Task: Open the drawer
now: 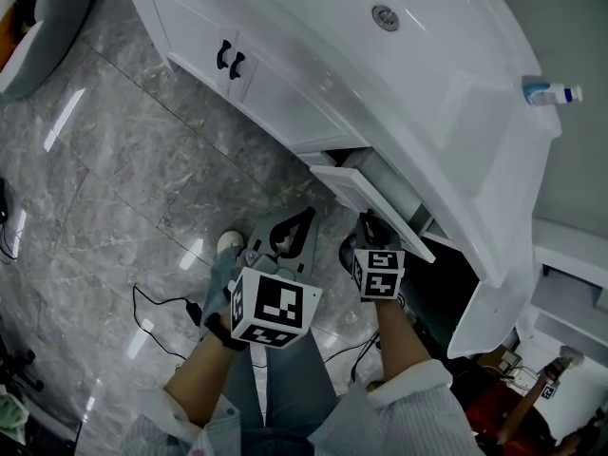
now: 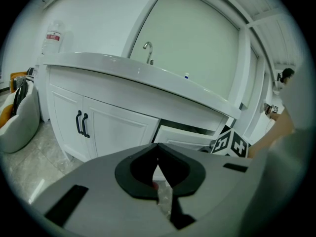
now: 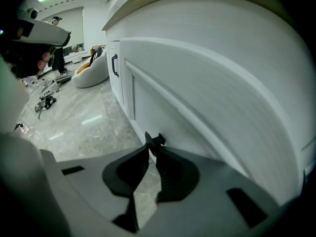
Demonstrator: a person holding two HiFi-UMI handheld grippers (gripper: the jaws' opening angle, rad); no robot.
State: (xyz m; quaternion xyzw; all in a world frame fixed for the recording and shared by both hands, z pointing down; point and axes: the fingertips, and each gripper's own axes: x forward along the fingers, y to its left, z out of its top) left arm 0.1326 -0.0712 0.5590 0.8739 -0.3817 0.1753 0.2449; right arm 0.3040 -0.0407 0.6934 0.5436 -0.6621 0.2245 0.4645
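Item: white vanity cabinet (image 1: 285, 98) under a curved white counter (image 1: 446, 112), standing on a grey marble floor (image 1: 104, 179).

- Drawer (image 1: 366, 196): sits under the counter, to the right of the double doors. It is pulled partly out, its front clear of the cabinet face, with a dark gap behind it. In the left gripper view it shows just below the counter edge (image 2: 183, 136).
- Drawer handle (image 3: 157, 140): black, small, on the drawer front.
- Right gripper (image 1: 370, 222): at the drawer front and pointing steeply down. Its jaws are drawn almost together, pinching the black handle at their tips (image 3: 154, 145). Marker cube (image 1: 378, 274) sits behind them.
- Left gripper (image 1: 306, 218): held over the floor, apart from the cabinet and just left of the right gripper. Its jaws meet at the tips with nothing between them (image 2: 158, 148). Marker cube (image 1: 274, 308) is on top.
- Door handles (image 1: 230, 60): a black pair, side by side on the closed doors.
- Drain (image 1: 385, 17): round, in the basin.
- Faucet (image 2: 147, 51): upright on the counter.
- Bottle (image 1: 549, 92): white and blue, lying at the counter's far right edge.
- Cable (image 1: 152, 316): black, loose on the floor beside the person's leg.
- Beanbag seat (image 2: 17, 122): grey, on the floor left of the cabinet.
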